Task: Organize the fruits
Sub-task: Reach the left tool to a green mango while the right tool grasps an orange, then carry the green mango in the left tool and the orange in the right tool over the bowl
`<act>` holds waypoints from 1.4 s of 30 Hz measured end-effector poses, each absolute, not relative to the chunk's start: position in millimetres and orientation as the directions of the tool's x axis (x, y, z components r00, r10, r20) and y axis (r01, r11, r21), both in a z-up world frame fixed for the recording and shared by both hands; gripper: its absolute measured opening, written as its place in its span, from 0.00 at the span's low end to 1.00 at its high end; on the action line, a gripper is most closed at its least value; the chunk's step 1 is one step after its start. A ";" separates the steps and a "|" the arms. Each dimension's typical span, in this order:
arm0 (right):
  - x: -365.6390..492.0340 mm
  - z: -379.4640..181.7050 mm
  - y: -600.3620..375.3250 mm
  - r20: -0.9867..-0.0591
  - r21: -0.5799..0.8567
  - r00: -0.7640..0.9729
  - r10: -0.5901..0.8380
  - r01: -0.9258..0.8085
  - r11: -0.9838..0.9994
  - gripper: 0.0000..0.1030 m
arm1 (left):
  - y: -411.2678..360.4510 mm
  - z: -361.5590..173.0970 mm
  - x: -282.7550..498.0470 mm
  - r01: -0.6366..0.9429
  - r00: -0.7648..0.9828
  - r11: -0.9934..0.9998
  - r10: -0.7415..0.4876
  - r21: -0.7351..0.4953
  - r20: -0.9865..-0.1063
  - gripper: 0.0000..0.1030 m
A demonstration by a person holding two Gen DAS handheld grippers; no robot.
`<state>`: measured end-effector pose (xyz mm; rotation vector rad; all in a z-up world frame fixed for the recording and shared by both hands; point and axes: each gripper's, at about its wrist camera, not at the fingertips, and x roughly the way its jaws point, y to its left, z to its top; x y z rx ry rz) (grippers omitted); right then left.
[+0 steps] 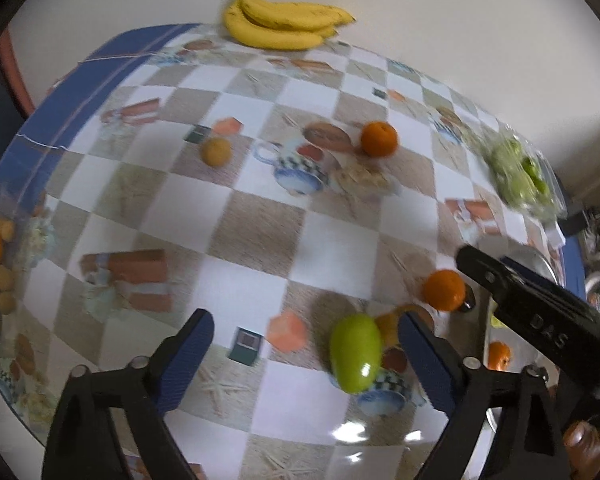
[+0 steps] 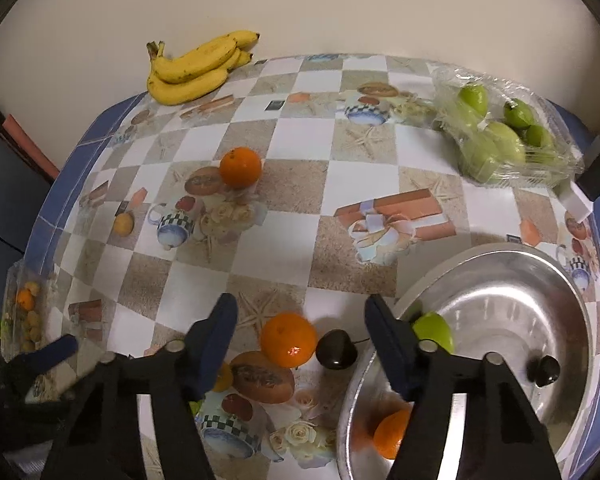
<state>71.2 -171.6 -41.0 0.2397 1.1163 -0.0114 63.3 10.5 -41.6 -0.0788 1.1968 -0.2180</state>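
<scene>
A pale wall backs my bench (image 2: 284, 140), spread with a checked oilcloth; I place everything from the steel bowl (image 2: 500, 264) at its near right corner. Far from the bowl, by the wall, lie the bananas (image 2: 188, 68); behind the bowl sits a bag of green fruit (image 2: 500, 136). Inside the bowl are a green fruit (image 2: 434, 330), an orange (image 2: 392, 432) and a small dark fruit (image 2: 544, 370).

Just left of the bowl's rim an orange (image 2: 288, 340) touches a dark plum (image 2: 336, 350). My right fingers (image 2: 300, 336) straddle that orange, half spread, pads not yet on it, as far as I can judge. The risk: closing off-centre could squirt the round orange away or knock the plum rolling off the bench.

Further left of the bowl, my left fingers (image 1: 306, 344) stand wide, holding nothing, a green fruit (image 1: 356, 352) between them near one pad. It looks glossy and may slip sideways.
</scene>
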 end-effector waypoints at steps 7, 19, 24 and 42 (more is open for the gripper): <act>76.4 -52.7 -163.1 -0.909 0.175 0.400 0.121 0.102 0.979 0.49 | -7.9 -51.9 55.3 0.160 0.310 0.969 -0.231 -0.189 -0.922 0.75; 80.7 -69.9 -151.3 -0.935 0.103 0.346 0.074 0.064 0.993 0.48 | -14.5 -71.2 55.2 0.152 0.245 0.962 -0.260 -0.228 -0.934 0.45; 80.8 -71.5 -147.1 -0.938 0.070 0.343 0.048 0.053 0.996 0.48 | -17.7 -74.1 55.4 0.158 0.233 0.961 -0.261 -0.228 -0.937 0.42; 78.7 -62.6 -149.3 -0.930 0.112 0.359 0.081 0.068 0.991 0.37 | 4.1 -64.6 59.4 0.072 0.292 0.970 -0.244 -0.234 -0.925 0.38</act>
